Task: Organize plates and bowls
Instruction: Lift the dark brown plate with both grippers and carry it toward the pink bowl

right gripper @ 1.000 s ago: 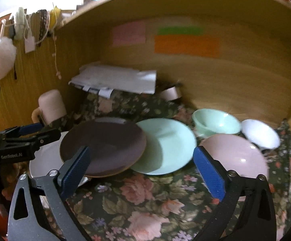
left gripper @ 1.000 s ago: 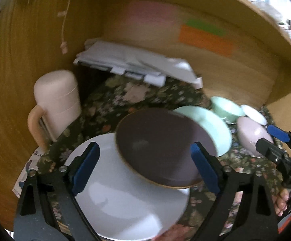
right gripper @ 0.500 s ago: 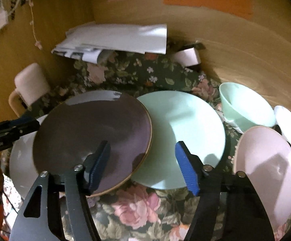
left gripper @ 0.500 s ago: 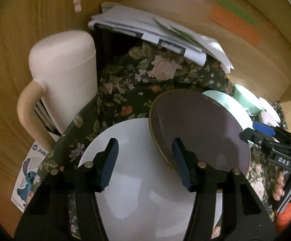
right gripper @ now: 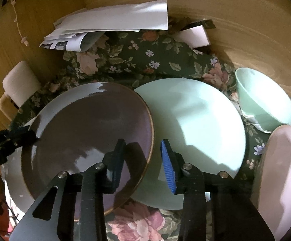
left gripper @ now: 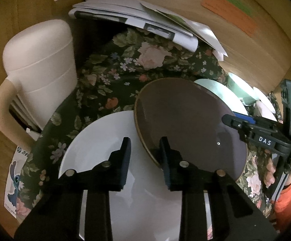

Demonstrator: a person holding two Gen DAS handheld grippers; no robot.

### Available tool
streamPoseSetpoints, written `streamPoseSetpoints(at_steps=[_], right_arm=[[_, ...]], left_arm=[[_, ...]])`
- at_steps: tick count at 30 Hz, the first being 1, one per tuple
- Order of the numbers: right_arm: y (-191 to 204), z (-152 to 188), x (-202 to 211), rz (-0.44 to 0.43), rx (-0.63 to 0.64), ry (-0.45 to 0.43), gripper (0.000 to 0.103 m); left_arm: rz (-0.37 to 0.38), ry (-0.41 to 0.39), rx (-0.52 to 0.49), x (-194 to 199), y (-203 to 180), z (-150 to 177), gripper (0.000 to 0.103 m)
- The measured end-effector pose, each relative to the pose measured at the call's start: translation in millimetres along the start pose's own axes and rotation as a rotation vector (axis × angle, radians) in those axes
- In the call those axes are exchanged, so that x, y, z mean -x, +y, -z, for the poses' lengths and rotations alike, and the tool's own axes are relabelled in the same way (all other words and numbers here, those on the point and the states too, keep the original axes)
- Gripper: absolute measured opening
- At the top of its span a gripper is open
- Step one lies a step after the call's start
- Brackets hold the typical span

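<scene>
Both grippers' jaws have just been closing astride opposite rims of the round glossy brown plate (right gripper: 89, 132), pads not visibly pressing: left gripper (left gripper: 144, 156), right gripper (right gripper: 142, 160). It overlaps the white plate (left gripper: 97, 150) and mint-green plate (right gripper: 197, 124), suggesting a two-handed lift.

Left tool (left gripper: 144, 156) and right tool (right gripper: 142, 160) angled downward, jaws just closing, a gap left

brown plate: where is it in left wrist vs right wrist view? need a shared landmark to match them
Left wrist: brown plate sits centre-right, overlapping the white plate; its left rim lies between the left gripper fingers.
Right wrist: brown plate sits centre-left; its right rim lies between the right gripper fingers, beside the mint plate.
Shared landmark: the paper stack at the back.
</scene>
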State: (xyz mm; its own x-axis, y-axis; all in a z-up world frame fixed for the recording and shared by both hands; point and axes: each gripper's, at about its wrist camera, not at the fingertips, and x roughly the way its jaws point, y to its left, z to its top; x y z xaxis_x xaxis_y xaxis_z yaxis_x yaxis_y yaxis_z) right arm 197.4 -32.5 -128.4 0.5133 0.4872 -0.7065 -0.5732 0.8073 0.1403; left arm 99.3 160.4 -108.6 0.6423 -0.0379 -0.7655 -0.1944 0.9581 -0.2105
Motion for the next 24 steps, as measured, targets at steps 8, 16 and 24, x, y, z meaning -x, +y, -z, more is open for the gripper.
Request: streamPoseSetpoints(at_steps=[8, 16, 24], right_arm=[[5.2, -2.8, -6.9, -0.026, 0.007, 0.02, 0.035], [4.4, -2.7, -5.8, -0.03, 0.007, 0.022, 0.032], [0.8, 1.5, 0.8, -0.043, -0.018, 0.017, 0.028]], left_arm=[[0.028, 0.022, -0.011, -7.7, -5.7, -1.5, 0.026], [0.011, 0.013, -0.001, -9.1, -7.6, -3.4, 0.026], [-0.012, -0.011, 0.008, -2.4, -12.3, 0.9, 0.026]])
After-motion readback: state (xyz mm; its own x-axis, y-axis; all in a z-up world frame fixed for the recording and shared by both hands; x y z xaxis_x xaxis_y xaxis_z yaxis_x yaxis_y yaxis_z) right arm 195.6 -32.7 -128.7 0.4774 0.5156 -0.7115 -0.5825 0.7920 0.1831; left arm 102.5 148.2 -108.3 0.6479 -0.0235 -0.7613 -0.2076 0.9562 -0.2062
